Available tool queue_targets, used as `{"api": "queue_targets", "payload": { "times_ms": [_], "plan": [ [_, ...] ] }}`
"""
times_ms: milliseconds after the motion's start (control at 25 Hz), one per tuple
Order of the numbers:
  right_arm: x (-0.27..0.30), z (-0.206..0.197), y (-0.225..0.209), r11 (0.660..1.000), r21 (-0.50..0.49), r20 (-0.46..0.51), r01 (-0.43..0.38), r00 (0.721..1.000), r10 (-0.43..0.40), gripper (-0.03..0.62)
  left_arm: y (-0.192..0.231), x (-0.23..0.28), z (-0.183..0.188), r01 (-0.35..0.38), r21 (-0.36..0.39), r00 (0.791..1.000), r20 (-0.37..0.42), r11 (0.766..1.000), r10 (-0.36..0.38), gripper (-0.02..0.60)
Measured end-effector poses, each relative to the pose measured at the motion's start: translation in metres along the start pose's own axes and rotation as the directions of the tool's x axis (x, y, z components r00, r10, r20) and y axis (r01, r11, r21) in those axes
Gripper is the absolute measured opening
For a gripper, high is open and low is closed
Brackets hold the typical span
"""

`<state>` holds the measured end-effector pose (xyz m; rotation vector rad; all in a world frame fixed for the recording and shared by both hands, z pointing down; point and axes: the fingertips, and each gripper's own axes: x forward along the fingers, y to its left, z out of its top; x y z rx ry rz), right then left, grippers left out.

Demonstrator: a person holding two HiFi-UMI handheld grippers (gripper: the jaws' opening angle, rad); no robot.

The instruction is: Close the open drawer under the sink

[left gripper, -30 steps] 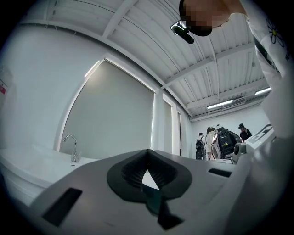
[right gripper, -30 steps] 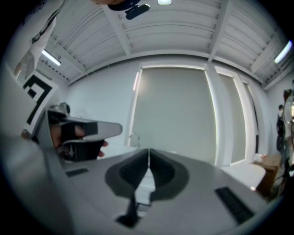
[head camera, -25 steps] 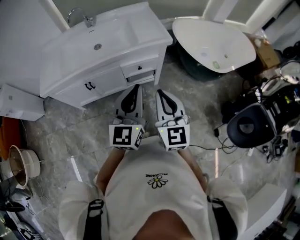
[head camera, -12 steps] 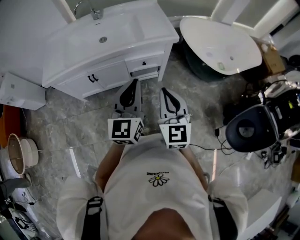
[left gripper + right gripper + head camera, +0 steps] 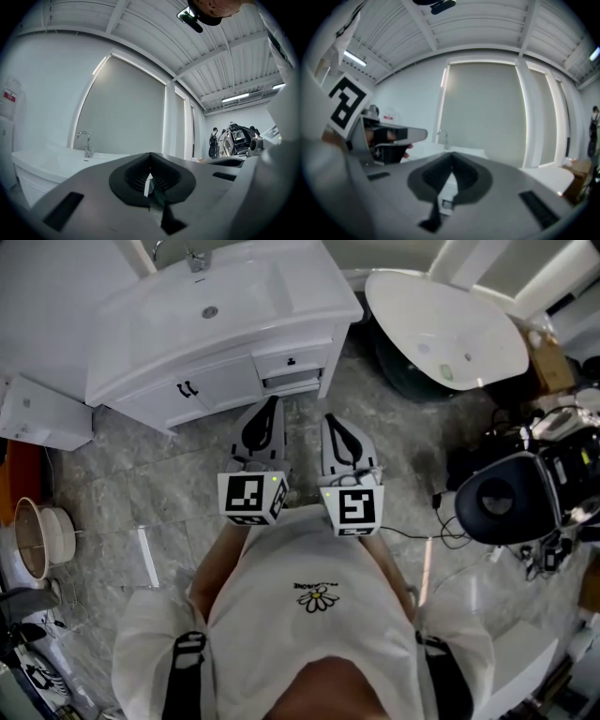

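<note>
Abreast, near the drawer (image 5: 292, 383): left tongs (image 5: 273, 403), right tongs (image 5: 327, 419), closed.

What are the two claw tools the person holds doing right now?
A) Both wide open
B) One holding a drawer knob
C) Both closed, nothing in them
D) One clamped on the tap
C: the left gripper and the right gripper each show jaws pressed together with nothing between them.

The white lower drawer (image 5: 292, 385) of the white sink cabinet (image 5: 217, 382) stands slightly pulled out, a dark gap above its front.
</note>
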<state>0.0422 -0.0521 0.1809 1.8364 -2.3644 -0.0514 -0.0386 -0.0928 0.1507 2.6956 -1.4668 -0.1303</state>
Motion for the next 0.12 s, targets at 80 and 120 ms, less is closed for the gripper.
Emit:
{"api": "queue_targets", "payload": {
  "times_ms": [80, 120],
  "plan": [
    [-0.0002, -0.0021, -0.0008, 1.0, 0.003, -0.002, 0.002, 1.0, -0.002, 0.029, 0.0039, 0.0004, -0.0034, -0.012, -0.011, 1.0, -0.011, 1.0, 0.011, 0.021],
    [-0.0003, -0.0031, -0.0012, 1.0, 0.005, -0.002, 0.003, 1.0, -0.003, 0.029, 0.0059, 0.0005, -0.0051, -0.018, -0.018, 1.0, -0.017, 1.0, 0.018, 0.021]
  ]
}}
